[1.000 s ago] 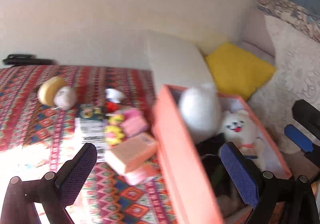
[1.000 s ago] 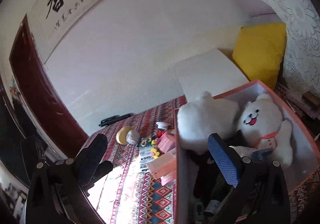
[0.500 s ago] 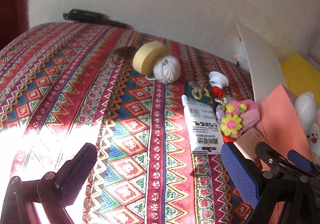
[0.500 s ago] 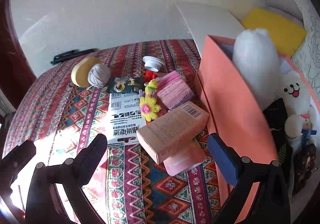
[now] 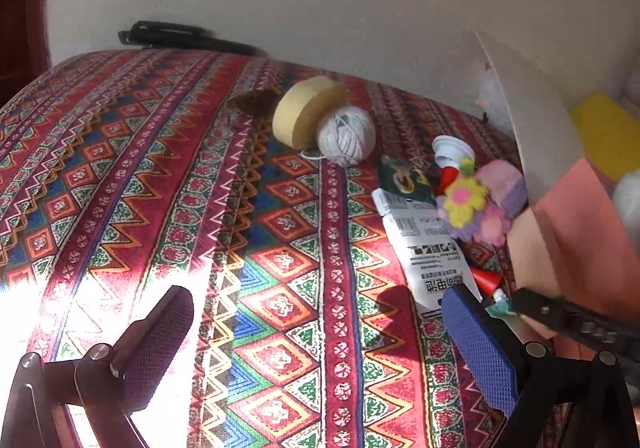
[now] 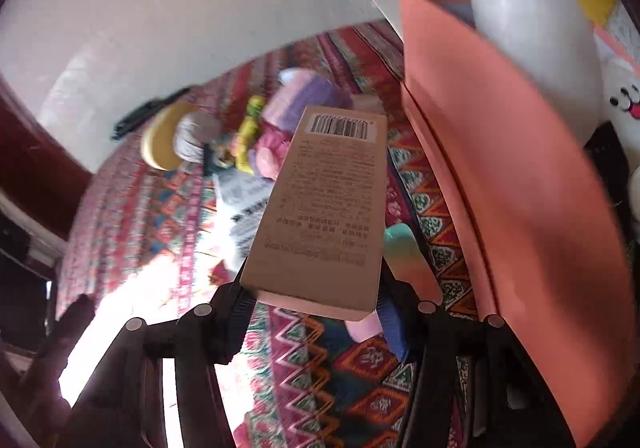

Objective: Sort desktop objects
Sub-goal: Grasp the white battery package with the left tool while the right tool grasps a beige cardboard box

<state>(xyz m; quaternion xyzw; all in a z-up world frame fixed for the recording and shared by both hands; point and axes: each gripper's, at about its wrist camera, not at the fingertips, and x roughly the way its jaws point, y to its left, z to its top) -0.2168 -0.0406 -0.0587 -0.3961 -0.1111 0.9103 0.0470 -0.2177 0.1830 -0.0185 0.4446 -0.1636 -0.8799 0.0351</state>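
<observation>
Gripping a tan carton (image 6: 324, 207) by its near end, the right gripper (image 6: 312, 308) had both pads pressed to the carton's sides, barcode end pointing away, the carton lifted clear of the patterned cloth (image 5: 160, 175). Just right of it stood the salmon box (image 6: 520, 187), holding a white plush (image 6: 532, 19) and a second plush with a smiling face (image 6: 616, 95) at the frame edge. A pink item with a mint end (image 6: 404, 260) lay on the cloth under the carton, between it and the box; its kind could not be told. Left gripper (image 5: 316, 340): jaws spread wide, nothing between them, over bare cloth. Remaining on the cloth, from the left wrist view: tape roll (image 5: 308, 111), tilted on edge; ball of white string (image 5: 346, 135), touching the roll; white battery pack (image 5: 428, 248), lying flat; small dark card (image 5: 404, 179) at the pack's far end; yellow felt flower (image 5: 464, 199) and pink-lilac yarn bundle (image 5: 502, 183), clustered beside the pack; white cap (image 5: 452, 149) with a red piece beneath; red cone (image 5: 486, 282) near the pack's near corner. A black object (image 5: 172, 35) lay at the far cloth edge by the wall, and a white board (image 5: 532, 127) leaned behind the box. The right wrist view was motion-blurred.
</observation>
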